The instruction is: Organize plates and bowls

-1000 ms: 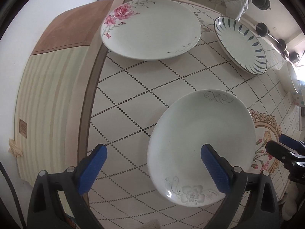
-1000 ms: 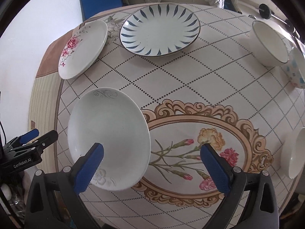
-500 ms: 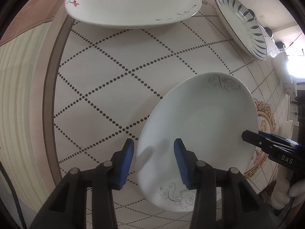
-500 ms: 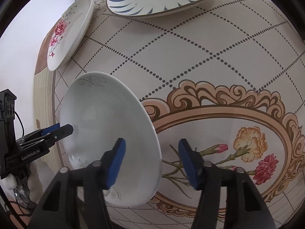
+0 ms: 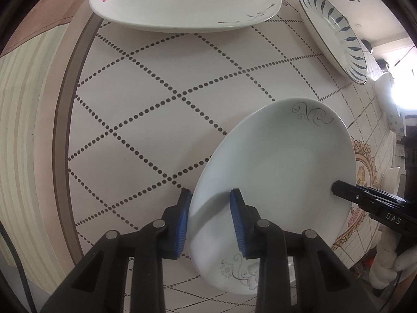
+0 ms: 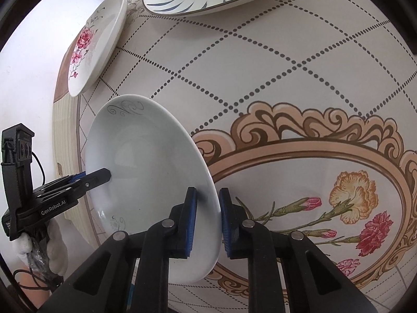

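We have just been closing both sets of jaws, the left hand-held gripper (image 5: 209, 220) and right hand-held gripper (image 6: 207, 221) pinching opposite rims of the white plate (image 5: 273, 182) near the counter's (image 5: 161, 99) left edge, sharing its weight.

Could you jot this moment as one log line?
left gripper: closing on white plate rim | right gripper: closing on opposite rim | plate: on tablecloth
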